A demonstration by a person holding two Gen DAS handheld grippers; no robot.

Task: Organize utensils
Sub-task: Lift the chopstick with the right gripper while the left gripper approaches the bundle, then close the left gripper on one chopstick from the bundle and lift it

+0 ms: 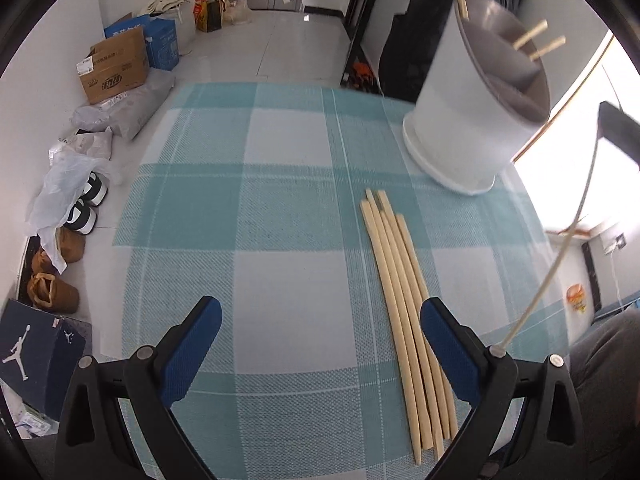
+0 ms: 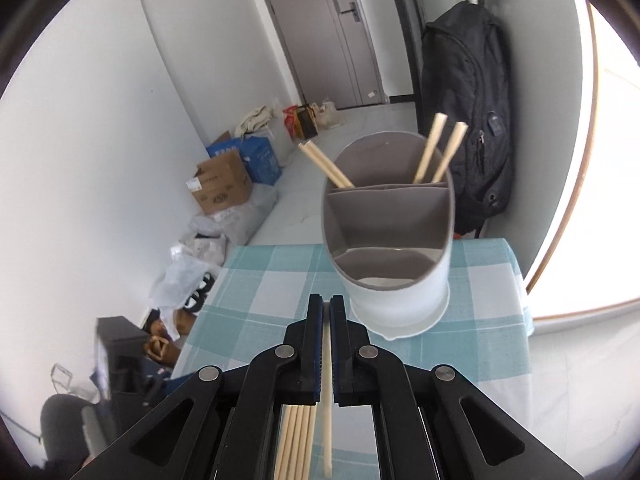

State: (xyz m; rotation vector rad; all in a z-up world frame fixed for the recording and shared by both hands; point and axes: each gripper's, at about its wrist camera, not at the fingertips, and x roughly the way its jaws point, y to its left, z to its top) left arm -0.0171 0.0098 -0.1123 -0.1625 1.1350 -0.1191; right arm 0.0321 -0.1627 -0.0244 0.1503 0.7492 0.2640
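Right gripper (image 2: 326,312) pinched one slim bamboo chopstick (image 2: 327,412); left gripper (image 1: 320,354) gaped beside five loose chopsticks (image 1: 404,304) on checked cloth (image 1: 256,200). Beyond stood the divided white holder (image 2: 396,280) with four chopsticks (image 2: 434,152).

Checked tablecloth (image 1: 280,208), cardboard boxes (image 1: 116,66) along the wall, black backpack (image 2: 468,120) hanging beside the door (image 2: 328,32).

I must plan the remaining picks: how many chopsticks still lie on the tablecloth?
5 chopsticks lie side by side on the tablecloth, before the holder. The right gripper holds another.
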